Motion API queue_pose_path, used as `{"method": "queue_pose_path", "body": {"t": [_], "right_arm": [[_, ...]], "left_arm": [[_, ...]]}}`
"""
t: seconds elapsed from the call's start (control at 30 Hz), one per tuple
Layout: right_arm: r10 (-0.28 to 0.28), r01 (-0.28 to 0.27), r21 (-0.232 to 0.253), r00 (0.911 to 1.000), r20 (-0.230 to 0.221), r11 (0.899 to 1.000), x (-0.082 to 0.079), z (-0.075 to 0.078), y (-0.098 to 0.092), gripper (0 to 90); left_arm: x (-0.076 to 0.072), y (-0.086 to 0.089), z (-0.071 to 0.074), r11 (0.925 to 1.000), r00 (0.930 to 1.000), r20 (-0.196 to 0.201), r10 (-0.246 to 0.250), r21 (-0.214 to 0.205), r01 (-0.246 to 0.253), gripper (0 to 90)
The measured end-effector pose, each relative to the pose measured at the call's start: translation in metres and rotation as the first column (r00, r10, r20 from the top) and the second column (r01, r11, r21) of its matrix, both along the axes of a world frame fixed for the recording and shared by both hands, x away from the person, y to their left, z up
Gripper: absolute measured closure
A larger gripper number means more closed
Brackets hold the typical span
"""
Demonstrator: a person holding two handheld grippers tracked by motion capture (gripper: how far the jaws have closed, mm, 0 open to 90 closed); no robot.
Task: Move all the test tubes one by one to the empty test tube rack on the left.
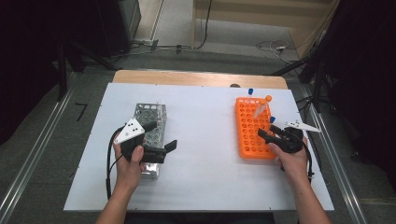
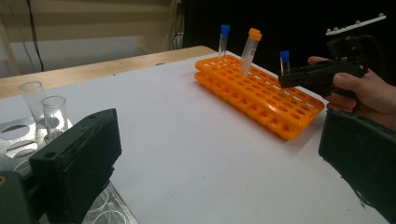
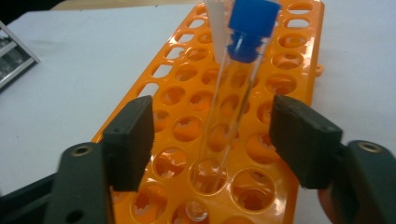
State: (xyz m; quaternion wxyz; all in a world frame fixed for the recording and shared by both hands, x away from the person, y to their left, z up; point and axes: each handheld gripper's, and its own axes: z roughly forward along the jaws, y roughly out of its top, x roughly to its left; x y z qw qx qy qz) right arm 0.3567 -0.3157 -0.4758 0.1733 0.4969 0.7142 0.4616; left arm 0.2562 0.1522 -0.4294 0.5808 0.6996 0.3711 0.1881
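Observation:
An orange tube rack (image 1: pixel 254 135) (image 3: pixel 187 93) lies on the right of the white table. A clear tube with a blue cap (image 3: pixel 229 107) (image 2: pixel 284 63) stands in one of its near holes. My right gripper (image 1: pixel 268 131) (image 3: pixel 212 140) is open, one jaw on each side of that tube, with a gap between each pad and the glass. An orange-capped tube (image 1: pixel 262 106) leans in the rack farther back, and a second blue-capped tube (image 1: pixel 250 92) stands at its far end. My left gripper (image 1: pixel 162 135) (image 2: pixel 215 163) is open and holds nothing, above the metal rack (image 1: pixel 150 116).
Two uncapped glass tubes (image 2: pixel 53 116) stand in the metal rack (image 2: pixel 18 140). The white table top (image 1: pixel 205 140) lies bare between the two racks. A wooden edge (image 1: pixel 196 77) runs along the far side, with cables on the floor beyond.

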Motion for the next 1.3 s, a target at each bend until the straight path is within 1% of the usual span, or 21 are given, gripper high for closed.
{"method": "queue_pose_path", "body": {"t": [0.07, 0.1, 0.23, 0.33, 0.4, 0.47, 0.57, 0.77, 0.9, 0.93, 1.0, 1.1, 1.2, 1.3], "right_arm": [[-0.007, 0.007, 0.01, 1.0, -0.001, 1.0, 0.001, 0.0, -0.001, 39.3], [-0.012, 0.012, 0.014, 0.9999, 0.007, 1.0, 0.001, -0.001, -0.001, 41.8], [0.001, -0.001, -0.002, 0.9996, 0.028, 1.0, 0.002, -0.003, 0.003, 51.9], [0.004, -0.003, -0.017, 0.999, 0.044, 1.0, 0.001, -0.004, 0.005, 64.1], [0.0, 0.001, -0.028, 0.9989, 0.047, 1.0, 0.0, -0.006, 0.005, 71.4], [0.002, 0.0, -0.034, 0.9988, 0.049, 0.999, -0.001, -0.006, 0.006, 74.5], [0.012, -0.008, -0.046, 0.997, 0.076, 0.999, -0.003, -0.004, 0.007, 74.9], [0.003, 0.002, -0.039, 0.9908, 0.136, 0.999, -0.008, 0.004, 0.008, 75.0], [0.003, 0.002, -0.03, 0.9842, 0.177, 1.0, -0.012, 0.013, 0.009, 75.0], [0.016, -0.013, -0.018, 0.9833, 0.181, 1.0, -0.013, 0.015, 0.009, 75.0], [0.031, -0.027, -0.023, 0.9797, 0.198, 0.999, -0.016, 0.02, 0.012, 75.0], [0.06, -0.057, -0.023, 0.9759, 0.21, 0.998, -0.022, 0.025, 0.021, 75.0], [0.088, -0.086, -0.021, 0.9728, 0.214, 0.996, -0.026, 0.028, 0.03, 75.0], [0.118, -0.117, -0.017, 0.9688, 0.218, 0.993, -0.031, 0.029, 0.038, 75.0]], "left_arm": [[0.0, 0.0, 0.0, 1.0, 1.0, 0.001, -0.003, -0.001, 0.003, 0.0], [0.0, 0.0, 0.0, 1.0, 1.0, 0.001, -0.002, 0.002, 0.002, 0.0], [0.001, -0.001, -0.001, 1.0, 1.0, -0.003, 0.001, -0.001, -0.001, 0.0], [0.0, -0.001, -0.002, 1.0, 1.0, -0.007, 0.0, 0.001, 0.0, 0.0], [0.0, -0.001, -0.002, 1.0, 1.0, -0.007, -0.003, 0.002, 0.003, 0.0], [0.0, -0.002, -0.001, 1.0, 1.0, -0.005, -0.005, 0.002, 0.005, 0.0], [-0.002, -0.002, -0.001, 1.0, 1.0, -0.002, -0.007, 0.003, 0.007, 0.0], [-0.003, -0.003, 0.001, 0.9999, 0.9999, 0.004, -0.011, -0.001, 0.011, 0.0], [-0.003, -0.005, 0.002, 0.9998, 0.9998, 0.005, -0.018, -0.001, 0.018, 0.0], [-0.003, -0.006, 0.002, 0.9998, 0.9998, 0.004, -0.019, -0.001, 0.019, 0.0], [-0.003, -0.007, 0.003, 0.9996, 0.9995, 0.007, -0.029, 0.001, 0.029, 0.0], [-0.003, -0.01, 0.004, 0.9992, 0.9991, 0.009, -0.04, -0.001, 0.04, 0.0], [-0.003, -0.014, 0.005, 0.9984, 0.9983, 0.01, -0.057, 0.003, 0.057, 0.0], [-0.002, -0.018, 0.006, 0.9971, 0.9971, 0.008, -0.076, -0.005, 0.076, 0.0]]}}
